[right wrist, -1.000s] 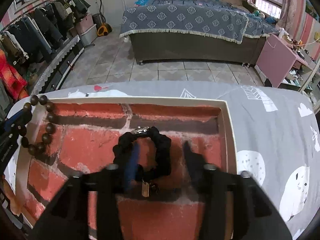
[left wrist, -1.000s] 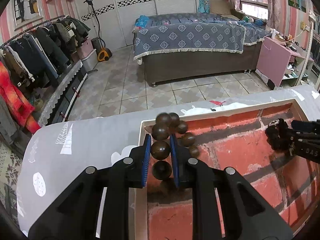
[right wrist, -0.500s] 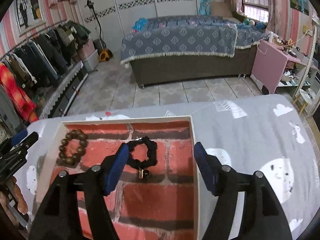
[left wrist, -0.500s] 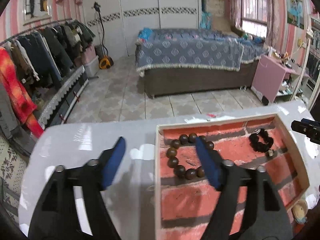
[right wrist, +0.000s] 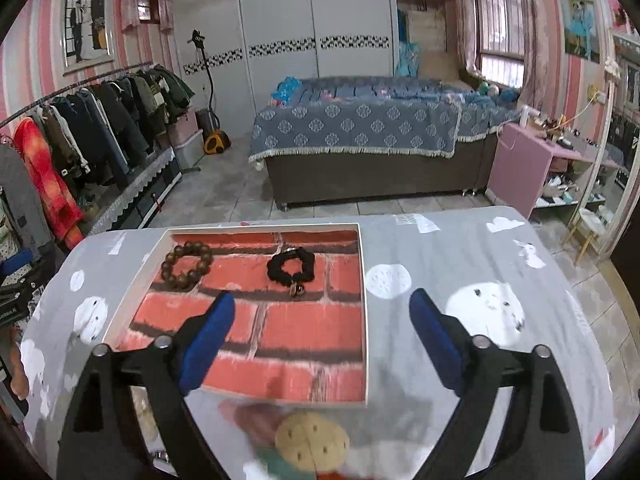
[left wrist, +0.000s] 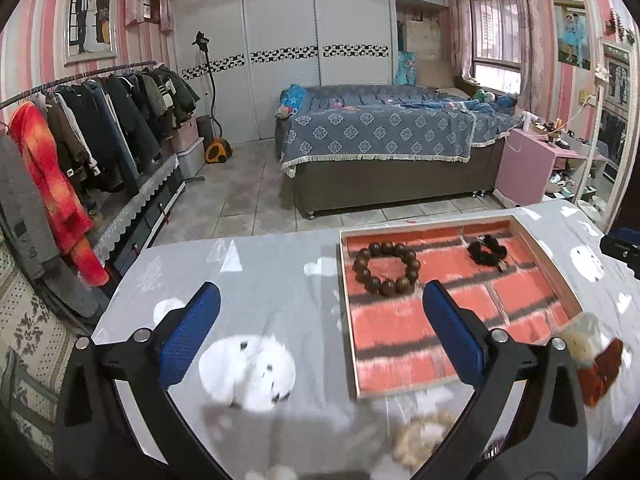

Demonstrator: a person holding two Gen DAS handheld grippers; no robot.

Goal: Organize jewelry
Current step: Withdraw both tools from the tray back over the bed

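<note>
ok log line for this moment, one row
left hand-held gripper: open, empty | right hand-held gripper: open, empty | brown bead bracelet: in tray | black bracelet: in tray

Bedroom with pink-striped walls (left wrist: 36, 32) and pale tiled floor (left wrist: 248, 196). White sliding wardrobe doors with black-and-white patterned band (left wrist: 280, 56) at rear. Low bed under blue floral-patterned fringed coverlet (left wrist: 380, 132) at centre. Metal rail of hanging dark coats (left wrist: 100, 120) at left. Pink bedside cabinet (left wrist: 524, 172) and daylit barred window (left wrist: 496, 40) at right. Framed wedding portrait (left wrist: 90, 16) upper left.
</note>
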